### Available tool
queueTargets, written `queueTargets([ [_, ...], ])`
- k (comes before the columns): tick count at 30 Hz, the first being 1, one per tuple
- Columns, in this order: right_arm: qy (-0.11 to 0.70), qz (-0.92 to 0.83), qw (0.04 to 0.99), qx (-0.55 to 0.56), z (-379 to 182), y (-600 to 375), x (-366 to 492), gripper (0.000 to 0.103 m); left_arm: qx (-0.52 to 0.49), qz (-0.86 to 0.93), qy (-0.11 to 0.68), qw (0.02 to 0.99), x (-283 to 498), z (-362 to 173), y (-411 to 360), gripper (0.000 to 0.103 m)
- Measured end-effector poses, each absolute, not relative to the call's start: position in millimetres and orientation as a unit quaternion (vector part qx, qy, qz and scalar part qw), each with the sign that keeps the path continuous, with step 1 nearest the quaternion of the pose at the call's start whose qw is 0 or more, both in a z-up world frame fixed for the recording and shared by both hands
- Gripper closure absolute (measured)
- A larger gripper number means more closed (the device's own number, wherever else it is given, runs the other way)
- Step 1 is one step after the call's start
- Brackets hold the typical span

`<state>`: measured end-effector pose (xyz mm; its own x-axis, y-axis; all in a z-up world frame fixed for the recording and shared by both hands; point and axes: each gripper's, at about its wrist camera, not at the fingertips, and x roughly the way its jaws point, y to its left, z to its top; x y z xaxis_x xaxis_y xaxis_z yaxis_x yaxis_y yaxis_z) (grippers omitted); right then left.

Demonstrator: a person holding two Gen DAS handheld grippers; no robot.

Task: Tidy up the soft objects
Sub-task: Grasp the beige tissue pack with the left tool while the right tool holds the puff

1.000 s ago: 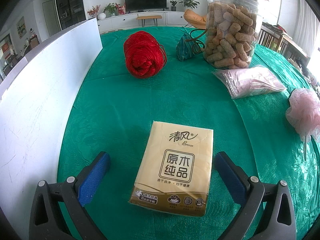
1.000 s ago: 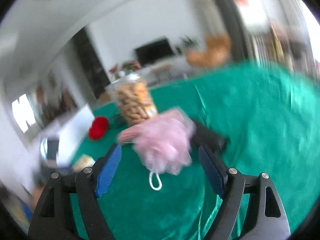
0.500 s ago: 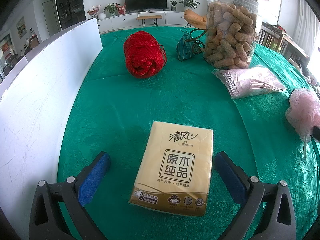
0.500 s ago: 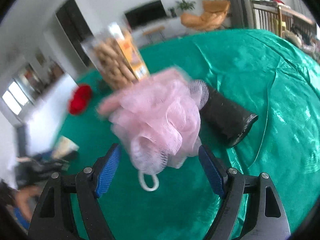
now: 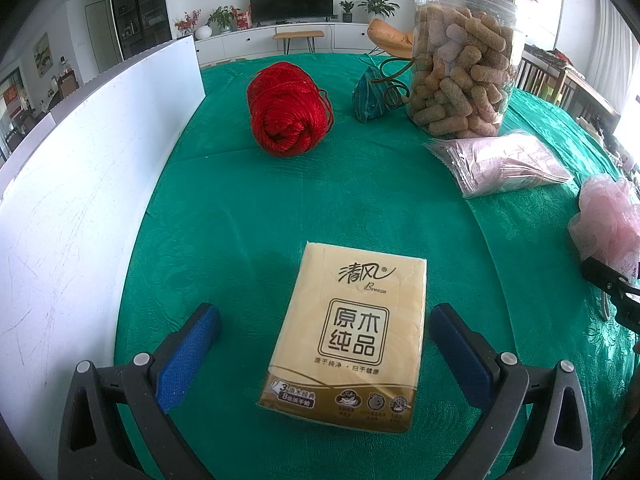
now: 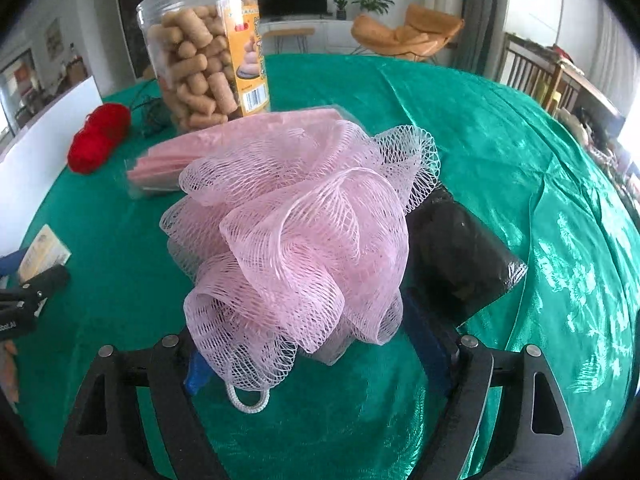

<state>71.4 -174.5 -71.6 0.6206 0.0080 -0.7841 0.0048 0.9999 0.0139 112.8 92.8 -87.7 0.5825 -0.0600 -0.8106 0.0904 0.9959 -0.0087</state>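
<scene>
A yellow tissue pack (image 5: 352, 340) lies on the green tablecloth between the blue pads of my left gripper (image 5: 324, 344), which is open and not touching it. A pink mesh bath pouf (image 6: 296, 232) sits between the fingers of my right gripper (image 6: 316, 344), which is open around it; the pouf hides most of both pads. Its white loop (image 6: 248, 400) hangs at the front. The pouf also shows at the right edge of the left wrist view (image 5: 608, 224).
A red yarn ball (image 5: 288, 108), a teal pouch (image 5: 370, 96), a clear jar of snacks (image 5: 460, 56) and a pink packet bundle (image 5: 500, 164) lie farther back. A black bag (image 6: 460, 256) lies right of the pouf. A white board (image 5: 80, 184) stands along the left.
My right gripper has moved forward onto the pouf, which now fills the gap between its fingers. The left gripper and tissue pack have not moved.
</scene>
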Motion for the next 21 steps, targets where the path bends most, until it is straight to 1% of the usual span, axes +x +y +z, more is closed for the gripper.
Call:
queueTargets([
  [9,0.432,0.003,0.902,0.009,-69.2,-175.6,70.3,0.018,0.016,-0.042,0.455,0.889,112.7,-87.8,92.6,0.0],
  [11,0.444,0.003,0.896,0.011,-67.5,-175.9,71.8,0.018,0.018,-0.043,0.458,0.888,112.7,-87.9,91.9,0.0],
  [13,0.457,0.003,0.889,0.022,-61.9,-175.0,77.4,0.018,0.018,-0.044,0.487,0.872,112.5,-85.0,94.4,0.0],
  [15,0.445,0.008,0.895,0.021,-49.1,-172.0,78.3,0.018,0.015,-0.047,0.5,0.865,112.0,-83.6,94.3,0.0],
  [17,0.436,0.013,0.9,0.008,-40.7,-166.6,87.6,0.018,0.008,-0.047,0.497,0.866,110.9,-82.5,94.6,0.007],
  [18,0.441,0.02,0.897,0.011,-41.3,-165.8,94.7,0.018,0.014,-0.042,0.492,0.87,109.4,-80.5,94.2,0.027],
  [19,0.446,0.027,0.894,0.019,-42.3,-166.8,99.7,0.023,0.018,-0.049,0.482,0.875,106.4,-76.8,92.6,0.051],
  [20,0.446,0.03,0.894,0.029,-42.7,-168.5,103.3,0.032,0.026,-0.049,0.48,0.875,103.7,-73.2,91.6,0.051],
  [21,0.448,0.025,0.893,0.029,-42.1,-169.7,105.7,0.07,0.023,-0.053,0.48,0.875,100.2,-71.2,90.9,0.051],
])
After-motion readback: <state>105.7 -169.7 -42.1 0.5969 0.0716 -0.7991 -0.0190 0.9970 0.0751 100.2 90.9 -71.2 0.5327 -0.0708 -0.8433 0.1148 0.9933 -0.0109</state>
